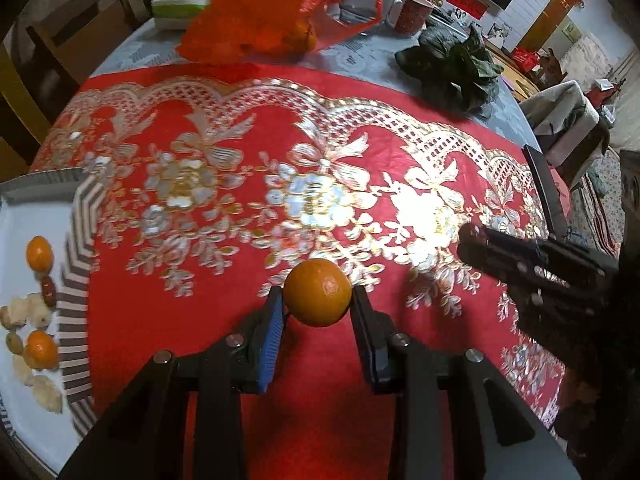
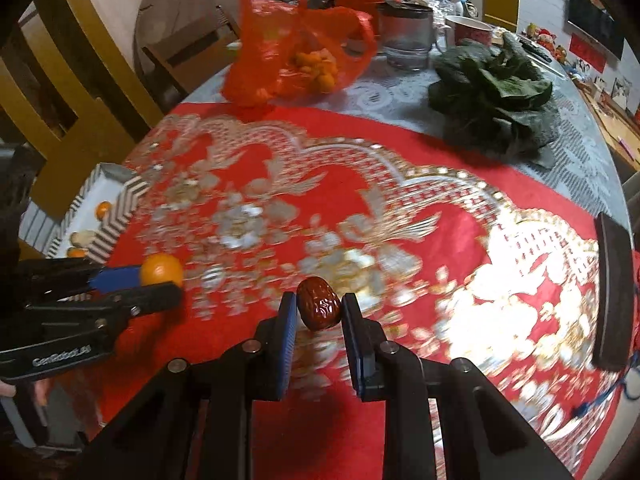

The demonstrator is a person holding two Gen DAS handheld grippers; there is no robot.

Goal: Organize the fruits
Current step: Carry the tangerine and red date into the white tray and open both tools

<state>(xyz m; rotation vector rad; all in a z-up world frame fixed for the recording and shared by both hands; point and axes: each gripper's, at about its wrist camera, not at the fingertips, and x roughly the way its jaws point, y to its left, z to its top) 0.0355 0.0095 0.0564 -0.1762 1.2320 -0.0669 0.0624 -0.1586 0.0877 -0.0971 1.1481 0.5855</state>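
Surface is wearing a red cloth (image 1: 224,92) w/ gold & silver flower-and-lattice pattern; pale grey lace-print cover (image 2: 384,96) is showing beyond it. Tray (image 1: 76,256) is showing a white floor, black/white chevron-striped rim. Small orange fruit (image 1: 318,293) is glowing bright orange betw. black fingers (image 1: 368,328), one w/ a blue pad. Date (image 2: 319,302) is looking glossy dark red-brown, wrinkled. Bag (image 2: 296,36) is see-through orange-red w/ orange fruit inside. Leafy greens (image 2: 496,96) are reading dark green.
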